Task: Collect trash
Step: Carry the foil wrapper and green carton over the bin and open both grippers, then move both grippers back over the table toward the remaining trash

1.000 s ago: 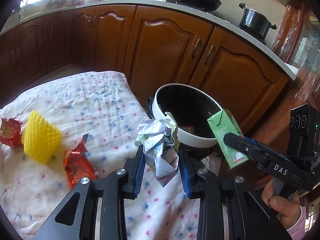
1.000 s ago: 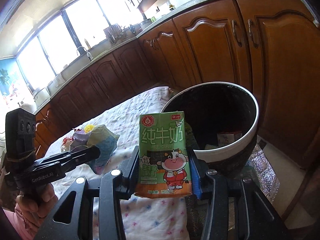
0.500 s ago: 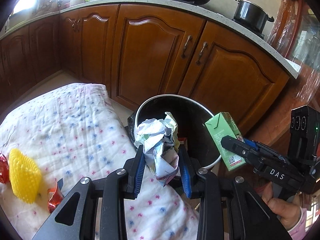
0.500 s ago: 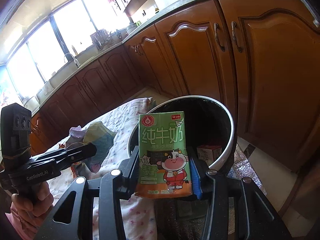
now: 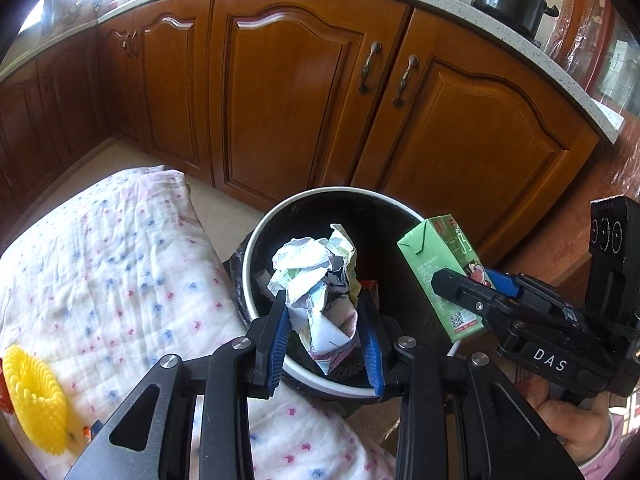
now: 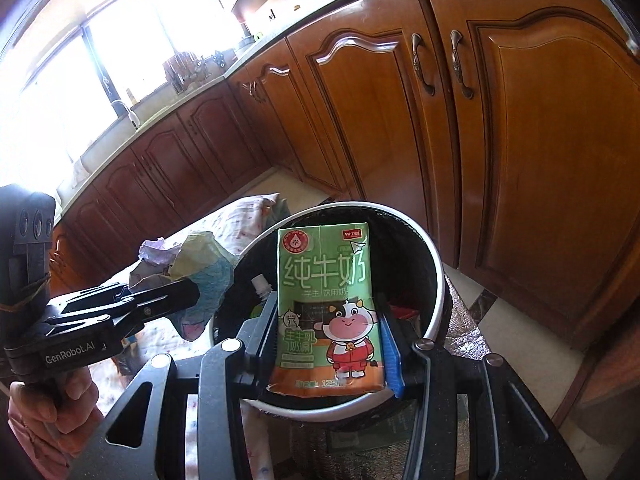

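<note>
Two pieces of trash are poised over the bin at once. The left tool pinches a crumpled paper wad between its blue pads, held above the near part of the bin's opening. The right tool is pressed onto a green milk carton, upright, its printed face to the camera, with the dark inside of the bin right behind it. In the left wrist view the carton hangs over the bin's right rim.

This looks like the drop step: both items carried, neither let go. Next each tool needs to spread so its load falls inside the white rim; the carton sits close to the edge and may want a small shift inward first, or it could tip out onto the floor.

Compared with a second ago, the bin has grown in both views and now lies under the tools, where before it stood farther off. The quilted bed cover has slid left, the yellow foam net now sits at the frame's left edge, and the red snack wrappers have almost left view.
</note>
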Motion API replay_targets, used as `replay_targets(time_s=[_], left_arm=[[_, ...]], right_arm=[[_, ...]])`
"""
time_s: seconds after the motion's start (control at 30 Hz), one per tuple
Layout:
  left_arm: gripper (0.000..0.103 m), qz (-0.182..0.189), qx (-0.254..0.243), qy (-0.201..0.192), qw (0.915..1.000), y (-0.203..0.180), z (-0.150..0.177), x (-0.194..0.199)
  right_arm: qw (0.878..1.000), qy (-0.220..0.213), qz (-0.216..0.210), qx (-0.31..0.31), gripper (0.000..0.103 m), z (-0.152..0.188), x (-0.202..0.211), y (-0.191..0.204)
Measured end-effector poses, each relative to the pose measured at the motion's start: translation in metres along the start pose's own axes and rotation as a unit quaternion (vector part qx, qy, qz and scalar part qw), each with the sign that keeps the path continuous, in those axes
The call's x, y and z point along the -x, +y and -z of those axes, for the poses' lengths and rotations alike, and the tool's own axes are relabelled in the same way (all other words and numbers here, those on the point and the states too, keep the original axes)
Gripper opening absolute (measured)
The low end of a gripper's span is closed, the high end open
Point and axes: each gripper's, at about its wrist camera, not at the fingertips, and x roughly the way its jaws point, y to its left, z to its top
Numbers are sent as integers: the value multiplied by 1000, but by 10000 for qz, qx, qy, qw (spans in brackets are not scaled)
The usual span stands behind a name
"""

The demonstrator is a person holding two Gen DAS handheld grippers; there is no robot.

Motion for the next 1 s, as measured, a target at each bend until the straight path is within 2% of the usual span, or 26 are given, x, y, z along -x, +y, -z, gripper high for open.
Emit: replay_targets(time_s=[0.33,0.47,0.6,0.73,0.87,1.0], left_arm=[[36,48,11,226,9997,-6,1,-17],[51,73,101,228,9997,-3,-2,-18],[54,35,138,161,9998,2,1,-9],[55,96,233,41,9997,7,9,3],[62,120,382,-177,9990,12,29,22],[62,73,506,-429,9978,18,56,49]], right_arm=[[9998,202,76,56,45,-11,-17,-5],[9997,225,-9,-47,47,-15,-21,-10],[9998,163,-62,-119,51,-16,-17,-13],[9996,-30,-187,-227,61,-14,-5,-15],[9984,-261,-341,-363,79,-8,9,-12],[9965,-439,-517,-483,86,6,20,-3]])
